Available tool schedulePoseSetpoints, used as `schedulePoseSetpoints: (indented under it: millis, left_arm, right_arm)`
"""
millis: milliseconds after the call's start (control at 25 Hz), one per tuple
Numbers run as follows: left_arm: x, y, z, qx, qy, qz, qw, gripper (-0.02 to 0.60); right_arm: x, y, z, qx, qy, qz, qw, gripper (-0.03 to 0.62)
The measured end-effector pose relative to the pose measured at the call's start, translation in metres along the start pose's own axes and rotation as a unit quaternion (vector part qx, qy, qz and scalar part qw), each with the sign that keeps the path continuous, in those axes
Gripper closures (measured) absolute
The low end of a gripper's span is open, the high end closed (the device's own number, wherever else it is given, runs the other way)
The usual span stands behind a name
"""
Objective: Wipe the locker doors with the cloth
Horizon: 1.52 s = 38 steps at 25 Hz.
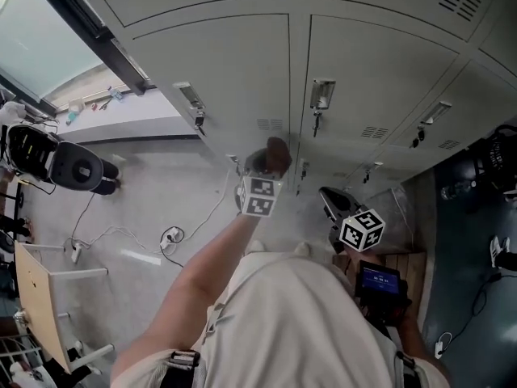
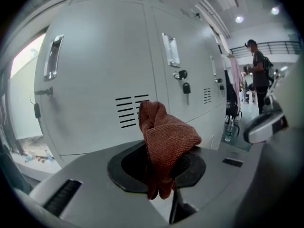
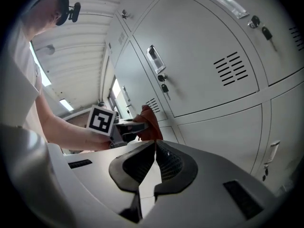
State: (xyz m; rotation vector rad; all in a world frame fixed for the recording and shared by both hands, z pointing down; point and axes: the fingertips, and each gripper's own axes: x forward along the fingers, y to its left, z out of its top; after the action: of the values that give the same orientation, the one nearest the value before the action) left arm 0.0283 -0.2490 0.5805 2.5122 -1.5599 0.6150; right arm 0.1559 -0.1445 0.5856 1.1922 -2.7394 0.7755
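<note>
The left tool (image 2: 161, 159) is clenched on a rust-red knitted cloth (image 2: 165, 137), gripping it low down by a bunched fold. Most of the fabric stands up beyond the jaws as a loose, rounded wad. The cloth looks light, soft and limp, and it would probably flatten under the least pressure and drag rather than slide. Taking it by a thick gathered fold, as here, seems the sound hold, since it leaves the free wad as the wiping face. A thin edge would likely pull out of the jaws. In the head view the cloth (image 1: 275, 153) is raised close to the pale grey metal locker doors (image 1: 218, 71), near the seam between two of them. Whether it touches the metal cannot be told. The doors look stiff and smooth, though the louvre slots (image 2: 129, 112) and the hanging keys (image 2: 186, 88) further right could catch the knit. To the right and lower, the right tool (image 3: 154, 161) has its jaws pressed together with nothing between them, pointed towards the lockers.
</note>
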Motion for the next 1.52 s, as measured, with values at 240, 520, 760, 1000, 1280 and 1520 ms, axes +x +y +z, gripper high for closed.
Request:
schedulePoseSetpoints:
  millis: [240,520,760,1000,1280,1520]
  left_arm:
    - [0.051,-0.008,0.001,-0.032,0.016,-0.039,0.9986,0.503]
    - [0.045,0.019,-0.004,-0.036,-0.009,-0.034,0.9987,0.503]
    - [0.006,0.123,-0.039,0.012,0.011,0.044,0.9989,0.503]
    - [-0.029,0.219,-0.069,-0.062,0.01,0.105,0.9925,0.503]
    - [-0.064,0.266,-0.056,-0.128,-0.036,0.229,0.9643,0.503]
    - [-0.047,0.21,-0.029,-0.13,-0.031,0.256,0.9574,0.503]
  right_arm:
    - [-0.005,0.003,-0.002,0.012,-0.009,-0.041,0.999,0.574]
    - [-0.014,-0.002,0.0,0.018,-0.011,-0.075,0.997,0.574]
    - [0.009,0.014,-0.001,0.01,0.002,-0.059,0.998,0.574]
    - [0.034,0.033,-0.001,-0.011,0.018,-0.036,0.999,0.574]
    - [0.041,0.037,0.0,-0.01,0.019,-0.043,0.999,0.574]
    - [0.036,0.037,-0.009,0.001,0.018,-0.051,0.999,0.574]
